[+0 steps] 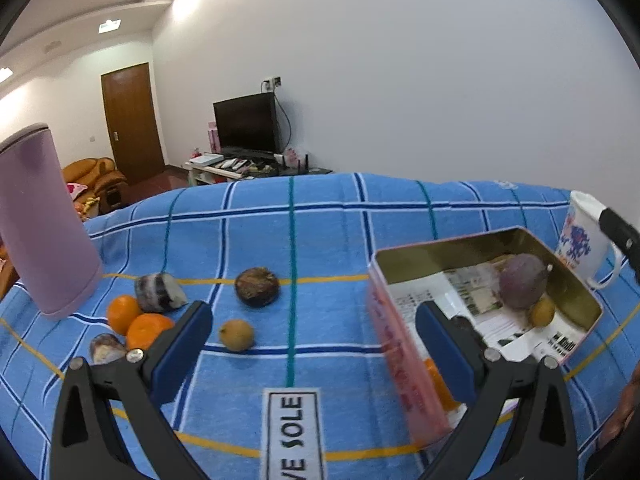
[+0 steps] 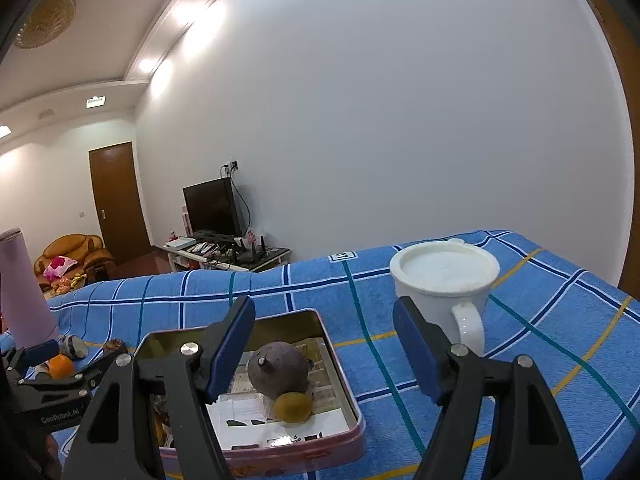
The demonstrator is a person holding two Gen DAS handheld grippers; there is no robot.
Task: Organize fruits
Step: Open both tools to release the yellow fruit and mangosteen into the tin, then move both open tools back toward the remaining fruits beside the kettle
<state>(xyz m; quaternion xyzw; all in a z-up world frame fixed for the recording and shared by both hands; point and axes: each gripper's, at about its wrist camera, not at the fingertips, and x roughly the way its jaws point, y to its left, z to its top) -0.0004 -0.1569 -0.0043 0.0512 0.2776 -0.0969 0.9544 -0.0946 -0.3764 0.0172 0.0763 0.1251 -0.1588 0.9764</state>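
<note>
the left gripper (image 1: 314, 330) is hanging over the blue checked cloth (image 1: 328, 232) with its two blue pads (image 1: 182, 344) wide apart and nothing between them. its right pad is sitting just inside the near wall of the pink tin box (image 1: 404, 376). the right gripper (image 2: 324, 344) is also standing wide apart and holding nothing, hanging above the same box (image 2: 352, 396).

inside the box a round purple fruit (image 1: 522, 280) is lying on printed paper, and a small yellow fruit (image 1: 542, 312) is touching it. something orange (image 1: 440, 384) is showing in the near corner of the box.

out on the cloth, left of the box, a dark brown fruit (image 1: 257, 286) and a small yellow-brown fruit (image 1: 237, 334) are sitting apart. further left, two oranges (image 1: 136, 320) are touching each other, with a cut purple and white piece (image 1: 158, 293) behind them and another (image 1: 106, 348) in front.

a tall pink cup (image 1: 44, 224) is standing at the far left. a white mug with a lid (image 2: 444, 280) is standing beside the box on the right.
</note>
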